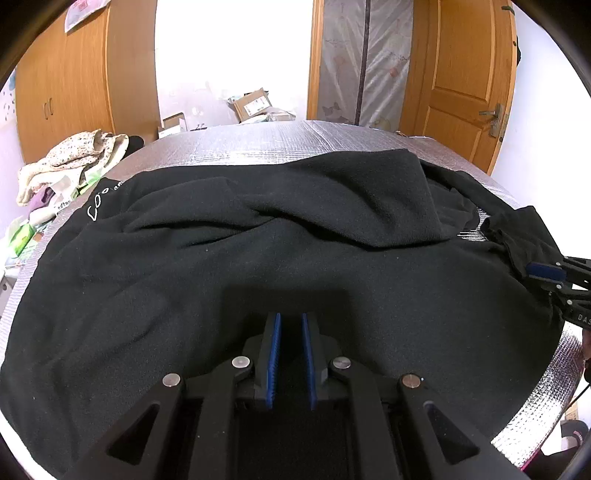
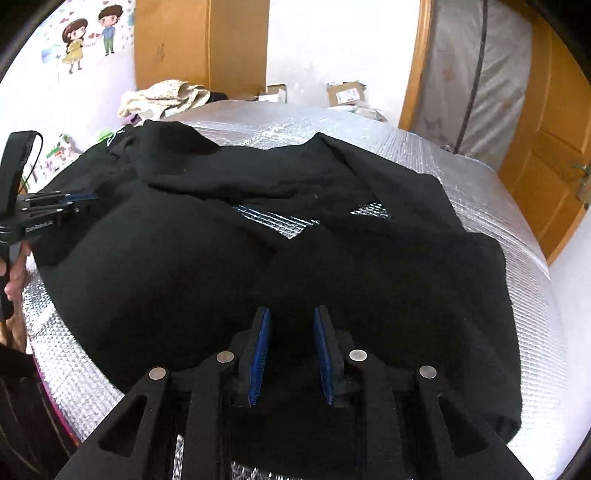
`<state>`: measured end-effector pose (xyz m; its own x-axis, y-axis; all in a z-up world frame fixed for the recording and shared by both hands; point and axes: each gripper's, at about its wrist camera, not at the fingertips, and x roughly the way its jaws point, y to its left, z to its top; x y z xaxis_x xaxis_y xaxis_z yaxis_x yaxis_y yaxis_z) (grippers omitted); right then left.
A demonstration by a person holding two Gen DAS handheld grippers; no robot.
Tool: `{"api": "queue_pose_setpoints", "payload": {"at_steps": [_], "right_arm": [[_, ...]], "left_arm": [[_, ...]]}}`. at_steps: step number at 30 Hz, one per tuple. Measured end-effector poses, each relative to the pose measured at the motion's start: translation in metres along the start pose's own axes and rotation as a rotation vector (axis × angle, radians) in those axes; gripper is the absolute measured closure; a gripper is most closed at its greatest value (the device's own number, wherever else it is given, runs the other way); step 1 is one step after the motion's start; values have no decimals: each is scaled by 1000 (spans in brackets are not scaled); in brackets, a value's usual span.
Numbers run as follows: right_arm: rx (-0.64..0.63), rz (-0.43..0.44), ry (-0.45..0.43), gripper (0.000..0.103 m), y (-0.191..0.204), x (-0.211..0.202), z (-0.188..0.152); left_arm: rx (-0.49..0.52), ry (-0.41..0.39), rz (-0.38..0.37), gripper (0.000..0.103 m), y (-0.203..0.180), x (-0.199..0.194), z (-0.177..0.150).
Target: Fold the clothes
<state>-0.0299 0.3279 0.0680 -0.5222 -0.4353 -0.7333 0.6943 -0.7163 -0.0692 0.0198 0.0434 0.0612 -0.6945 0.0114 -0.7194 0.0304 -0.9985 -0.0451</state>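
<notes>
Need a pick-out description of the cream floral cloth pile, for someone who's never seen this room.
Start at the silver quilted foil table cover under the large black fleece garment. Follow it to the far-left corner, near the orange wooden wardrobe. The crumpled cream cloth pile with small floral print lies there, the only pale, patterned fabric; the garment beside it is plain black.

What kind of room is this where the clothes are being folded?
Probably a bedroom at home: wooden wardrobe, panelled door, cartoon wall sticker, and a black garment on a silver quilted surface, perhaps a covered bed.
</notes>
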Motion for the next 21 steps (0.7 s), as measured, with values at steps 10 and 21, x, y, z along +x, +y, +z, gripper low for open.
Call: {"api": "queue_pose_setpoints", "payload": {"at_steps": [10, 21], "right_arm": [[18, 18, 7, 77, -3, 5, 4], [290, -74, -164, 99, -67, -41, 2]], "left_arm": [[5, -2, 6, 92, -1, -1, 1], [1, -3, 1, 92, 1, 1, 1]]}}
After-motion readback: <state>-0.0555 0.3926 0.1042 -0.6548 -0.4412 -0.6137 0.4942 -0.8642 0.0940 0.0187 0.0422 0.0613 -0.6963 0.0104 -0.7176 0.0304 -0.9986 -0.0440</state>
